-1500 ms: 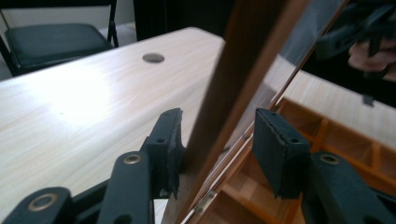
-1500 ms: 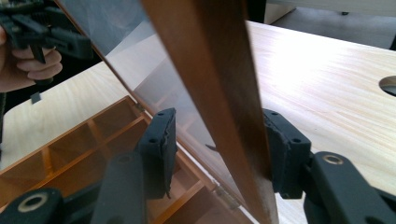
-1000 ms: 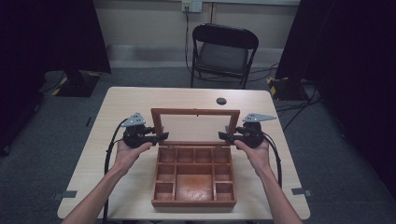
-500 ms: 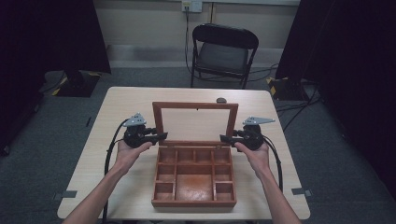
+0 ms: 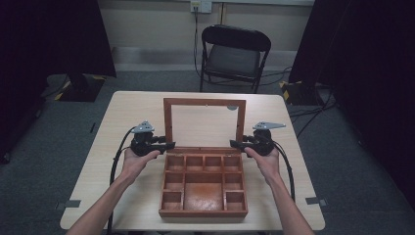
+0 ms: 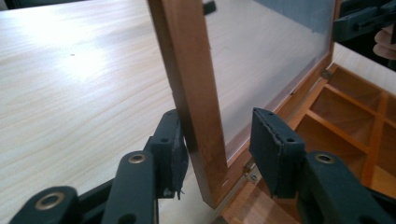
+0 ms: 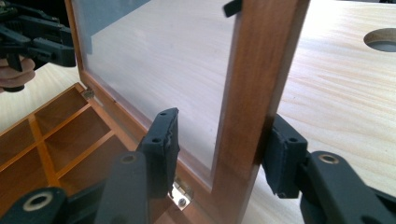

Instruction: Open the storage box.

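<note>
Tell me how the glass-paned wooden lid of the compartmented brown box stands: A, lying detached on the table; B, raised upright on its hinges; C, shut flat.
B: the glass-paned wooden lid rises from the rear edge of the compartmented brown box, its compartments exposed, each side rail between a gripper's open jaws.

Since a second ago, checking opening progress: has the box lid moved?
Yes. The lid swung up and back; its top edge now reaches nearer the table's far edge.

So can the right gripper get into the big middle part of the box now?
Probably yes. The lid stands upright at the back, so the big middle compartment lies open from above, and the right gripper sits beside the lid's frame.
</note>
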Available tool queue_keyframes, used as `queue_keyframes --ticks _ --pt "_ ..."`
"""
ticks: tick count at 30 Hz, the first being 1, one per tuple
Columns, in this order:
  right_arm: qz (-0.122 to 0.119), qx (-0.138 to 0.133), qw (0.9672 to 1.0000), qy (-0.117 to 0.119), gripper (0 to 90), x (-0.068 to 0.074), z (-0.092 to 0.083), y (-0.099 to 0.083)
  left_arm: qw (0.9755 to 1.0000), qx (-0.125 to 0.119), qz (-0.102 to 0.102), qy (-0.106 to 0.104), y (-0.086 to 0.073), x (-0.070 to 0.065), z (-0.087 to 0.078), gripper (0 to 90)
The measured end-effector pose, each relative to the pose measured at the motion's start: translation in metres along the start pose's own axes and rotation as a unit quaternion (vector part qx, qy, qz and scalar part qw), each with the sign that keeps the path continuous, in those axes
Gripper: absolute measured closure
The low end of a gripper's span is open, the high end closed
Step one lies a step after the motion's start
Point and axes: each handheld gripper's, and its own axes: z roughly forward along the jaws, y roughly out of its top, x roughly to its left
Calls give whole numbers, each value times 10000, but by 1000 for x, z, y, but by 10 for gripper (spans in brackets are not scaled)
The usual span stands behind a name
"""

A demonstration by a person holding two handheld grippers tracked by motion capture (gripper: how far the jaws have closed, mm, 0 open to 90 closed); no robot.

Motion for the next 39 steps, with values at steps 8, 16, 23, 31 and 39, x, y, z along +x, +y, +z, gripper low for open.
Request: queue_keyframes --ticks 8,16,23,31,39 --pt "94 80 9999 -94 484 -5 10 -2 9999 100 -132 6 -3 7 8 553" --pt "279 214 9994 -70 409 -10 20 -6 9991 202 -355 -106 -7 14 14 521" --pt "399 280 9988 -98 341 -13 27 -9 9981 198 -557 -148 -11 19 17 491" --pt "607 368 9975 -46 285 -19 34 -13 9967 310 -711 -222 -14 23 21 439" --pt "610 384 9974 -73 265 -19 36 -14 9963 338 -760 -205 -14 24 22 421"
